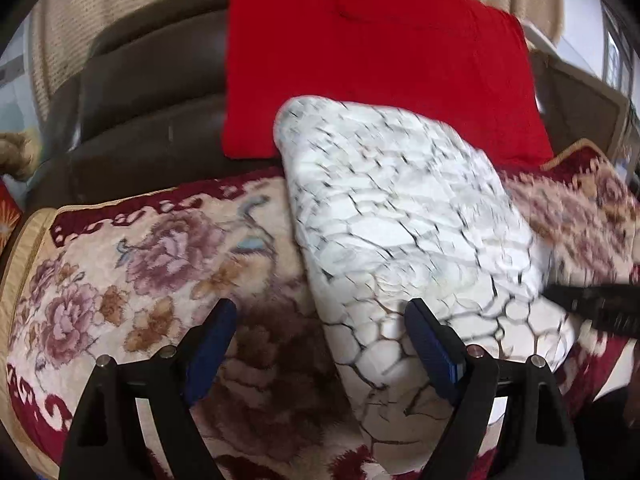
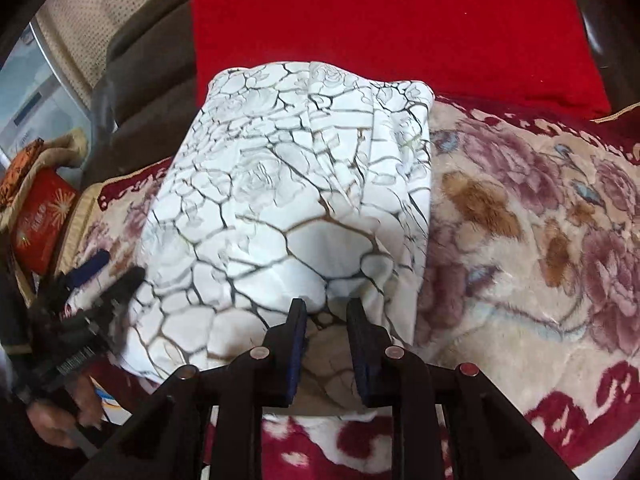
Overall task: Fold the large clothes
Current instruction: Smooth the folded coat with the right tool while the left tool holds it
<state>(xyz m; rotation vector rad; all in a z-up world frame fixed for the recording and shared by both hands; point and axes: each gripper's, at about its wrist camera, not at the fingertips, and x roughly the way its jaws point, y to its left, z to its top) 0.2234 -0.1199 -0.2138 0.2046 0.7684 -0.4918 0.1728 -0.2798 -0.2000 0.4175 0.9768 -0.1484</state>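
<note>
While the left gripper [image 1: 320, 320] gapes at lower centre, the right gripper [image 2: 326, 312] pinches the white crackle-patterned folded garment [image 2: 280, 208] on the floral plush blanket [image 2: 520, 240].

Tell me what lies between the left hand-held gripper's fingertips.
In the left wrist view, floral blanket and the white garment's near edge lie between the open left hand-held gripper's fingertips.

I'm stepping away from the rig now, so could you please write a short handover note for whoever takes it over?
Left gripper: jaws wide open, empty, at the left edge of the white patterned garment.
Right gripper: jaws narrowly apart at the garment's near edge; whether they pinch it is unclear.
Garment lies as a narrow bundle on the floral blanket, its far end by the red cushion.
Done: apparently several folds.
Left: possibly a final fold and smoothing.
</note>
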